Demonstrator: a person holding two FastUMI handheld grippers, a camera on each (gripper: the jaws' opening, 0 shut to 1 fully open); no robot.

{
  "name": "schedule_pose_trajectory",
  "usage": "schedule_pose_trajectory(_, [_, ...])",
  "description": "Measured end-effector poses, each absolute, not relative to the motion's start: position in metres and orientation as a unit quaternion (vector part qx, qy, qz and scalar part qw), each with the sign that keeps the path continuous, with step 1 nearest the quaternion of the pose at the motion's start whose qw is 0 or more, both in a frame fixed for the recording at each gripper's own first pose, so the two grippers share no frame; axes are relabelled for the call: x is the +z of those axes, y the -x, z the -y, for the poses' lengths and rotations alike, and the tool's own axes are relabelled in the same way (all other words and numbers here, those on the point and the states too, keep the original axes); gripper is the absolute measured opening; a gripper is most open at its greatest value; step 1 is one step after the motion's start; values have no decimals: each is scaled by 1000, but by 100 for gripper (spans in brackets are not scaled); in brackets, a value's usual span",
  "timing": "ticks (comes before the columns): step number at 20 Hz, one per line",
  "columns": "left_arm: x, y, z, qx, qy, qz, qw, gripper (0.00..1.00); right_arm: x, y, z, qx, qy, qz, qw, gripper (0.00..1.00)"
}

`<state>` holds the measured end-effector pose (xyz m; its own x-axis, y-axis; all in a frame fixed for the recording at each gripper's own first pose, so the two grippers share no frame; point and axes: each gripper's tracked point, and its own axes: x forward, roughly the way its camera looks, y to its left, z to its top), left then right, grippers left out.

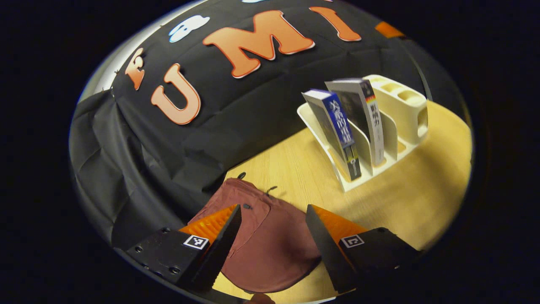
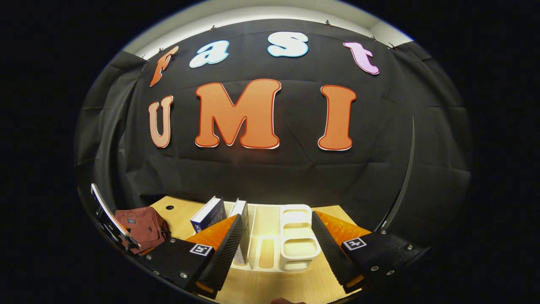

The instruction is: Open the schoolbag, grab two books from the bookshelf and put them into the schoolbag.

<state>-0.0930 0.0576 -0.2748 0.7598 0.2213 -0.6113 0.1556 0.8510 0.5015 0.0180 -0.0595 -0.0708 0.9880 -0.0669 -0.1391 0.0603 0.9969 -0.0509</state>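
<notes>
- While I hold the left claw (image 1: 273, 236) above the schoolbag (image 1: 261, 236), its two fingers are spread wide and hold nothing.
- The schoolbag is a dark red cloth bag lying flat on the worktop (image 1: 422, 190), right under that claw. It looks shut to me, so I think opening it is the step to do now.
- I see small dark zipper pulls (image 1: 272, 188) at the far edge of the bag. They are tiny. If I pinch the cloth and not a pull, the whole bag may lift or slide and stay shut.
- My right claw (image 2: 276, 245) is also spread wide with nothing in it. It hangs in front of the bookshelf (image 2: 295, 236).
- Farther off, the white bookshelf stands on the worktop with two books leaning in its slots: a blue book (image 1: 337, 131) and a grey book (image 1: 365, 114).
- The books lean close beside each other. If I grab too wide I could catch both, or tip the light bookshelf over.
- In the right gripper view the schoolbag sits far to the left, well apart from the bookshelf, so a loosely held book could drop on the way.
</notes>
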Motion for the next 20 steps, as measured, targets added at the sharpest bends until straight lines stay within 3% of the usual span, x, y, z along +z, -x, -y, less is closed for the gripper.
schedule_pose_trajectory(15, [-380,184,-81,6,-347,-477,807,98,-104,-23,76,-21,26,-100,994,96])
schedule_pose_trajectory(20, [-370,174,-98,23,-389,-453,802,97,-108,-21,78,-25,21,-103,994,96])
